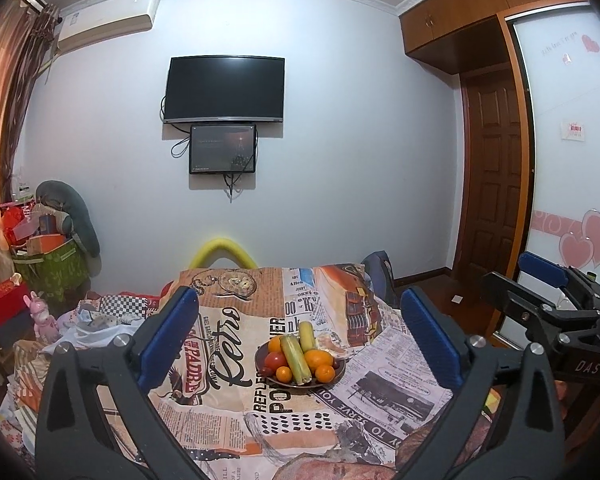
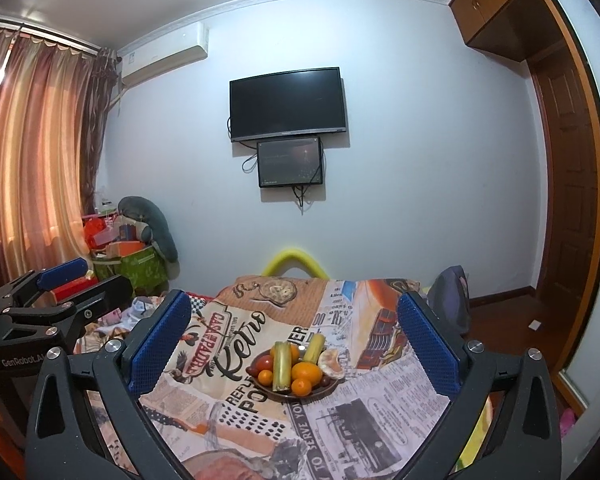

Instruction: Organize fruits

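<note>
A dark round plate (image 1: 339,374) (image 2: 329,389) stands on a table covered with a newspaper-print cloth (image 1: 236,364) (image 2: 364,416). Piled on it are oranges (image 1: 318,359) (image 2: 306,373), a red tomato (image 1: 276,360) (image 2: 265,362), two yellow-green corn cobs (image 1: 294,358) (image 2: 281,365) and a pale peeled piece (image 2: 332,361). My left gripper (image 1: 300,340) is open, its blue pads wide on either side of the plate and short of it. My right gripper (image 2: 296,344) is open likewise, nothing between its fingers. Each gripper shows at the edge of the other's view.
A yellow foam arch (image 1: 224,249) rises behind the table's far edge. Boxes, bags and a grey plush (image 1: 60,240) pile up at the left wall by the curtains. A dark bag (image 2: 452,300) hangs at the right. A wooden door (image 1: 496,184) and wardrobe stand right.
</note>
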A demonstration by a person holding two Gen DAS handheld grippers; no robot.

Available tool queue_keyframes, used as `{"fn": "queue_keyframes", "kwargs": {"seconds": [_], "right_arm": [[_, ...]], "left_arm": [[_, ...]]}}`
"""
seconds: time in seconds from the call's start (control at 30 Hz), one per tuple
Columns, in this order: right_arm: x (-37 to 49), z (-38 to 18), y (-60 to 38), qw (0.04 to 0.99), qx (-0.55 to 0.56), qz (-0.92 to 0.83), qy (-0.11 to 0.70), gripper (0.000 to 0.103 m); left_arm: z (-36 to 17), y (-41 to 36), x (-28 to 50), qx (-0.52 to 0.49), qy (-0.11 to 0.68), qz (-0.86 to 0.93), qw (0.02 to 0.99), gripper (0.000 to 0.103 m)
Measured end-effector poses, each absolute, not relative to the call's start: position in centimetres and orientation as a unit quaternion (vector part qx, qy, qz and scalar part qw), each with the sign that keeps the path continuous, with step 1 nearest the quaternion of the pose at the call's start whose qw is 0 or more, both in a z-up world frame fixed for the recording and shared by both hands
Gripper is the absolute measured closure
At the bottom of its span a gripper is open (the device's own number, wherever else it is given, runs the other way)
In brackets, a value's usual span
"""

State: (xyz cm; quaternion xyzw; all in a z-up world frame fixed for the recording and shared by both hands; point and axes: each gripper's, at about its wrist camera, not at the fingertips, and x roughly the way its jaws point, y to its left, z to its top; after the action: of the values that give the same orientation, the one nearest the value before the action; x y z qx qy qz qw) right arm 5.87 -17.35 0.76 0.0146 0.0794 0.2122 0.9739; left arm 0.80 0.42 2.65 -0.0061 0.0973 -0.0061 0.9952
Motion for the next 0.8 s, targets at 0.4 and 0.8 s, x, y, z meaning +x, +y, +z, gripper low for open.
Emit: {"fn": "queue_keyframes", "kwargs": {"seconds": [0.4,0.8], "right_arm": [[5.86,0.84,-17.35,0.974,0.014,0.212,0.079,0.000],[5.96,0.99,-17.49,0.974,0.013,0.212,0.080,0.000]], "left_arm": [[2.80,0.37,0.84,-0.006,0.097,-0.005,0.995,0.000],[2.87,0.33,0.91,-0.005,0.095,-0.007,0.995,0.000]]}}
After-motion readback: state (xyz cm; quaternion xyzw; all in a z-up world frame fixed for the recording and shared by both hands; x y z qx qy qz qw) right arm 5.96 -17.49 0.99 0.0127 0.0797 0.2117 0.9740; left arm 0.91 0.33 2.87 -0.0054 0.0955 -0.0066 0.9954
